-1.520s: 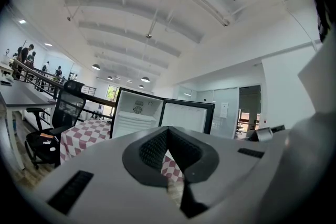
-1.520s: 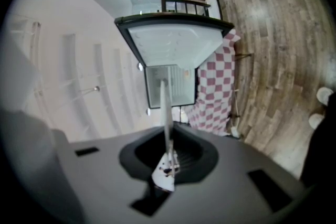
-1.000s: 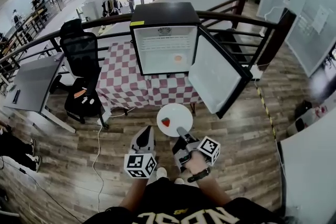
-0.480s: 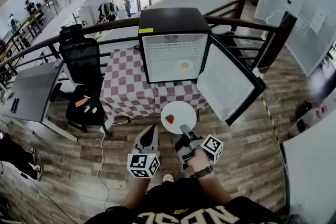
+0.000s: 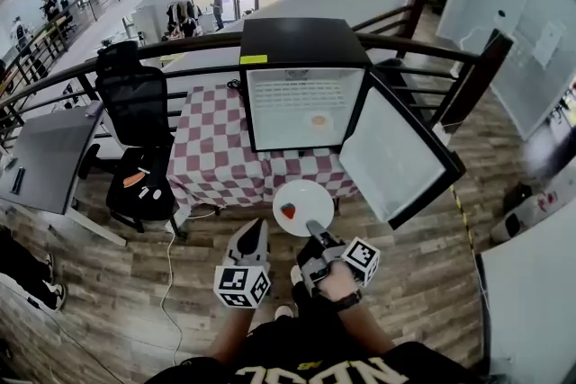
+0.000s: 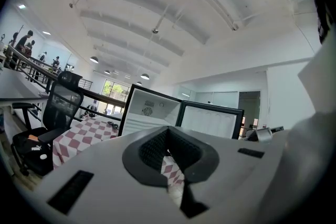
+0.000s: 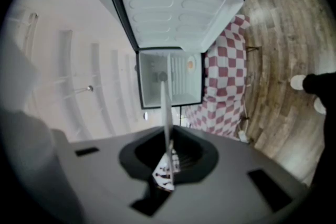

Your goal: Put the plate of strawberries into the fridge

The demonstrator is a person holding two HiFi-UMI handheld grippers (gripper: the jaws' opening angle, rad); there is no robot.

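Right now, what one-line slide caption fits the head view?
Right gripper holds a white plate with one strawberry before the open mini fridge on a checkered-cloth table; left gripper empty alongside.

**Plate held before the open fridge**

A white plate [image 5: 306, 196] bearing one strawberry [image 5: 288, 211] is held level at its near rim by the right tool [image 5: 313, 229]. The left tool [image 5: 255, 235] is carried just beside it, clear of the plate. Ahead, a black fridge [image 5: 301, 39] is seen on a checked surface [image 5: 214, 148], its door [image 5: 396, 159] swung wide.

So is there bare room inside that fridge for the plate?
Yes. The mini fridge is bare inside from its left wall to a small orange item at the right. The checkered tablecloth left of it looks mostly bare; the open door crowds the right.
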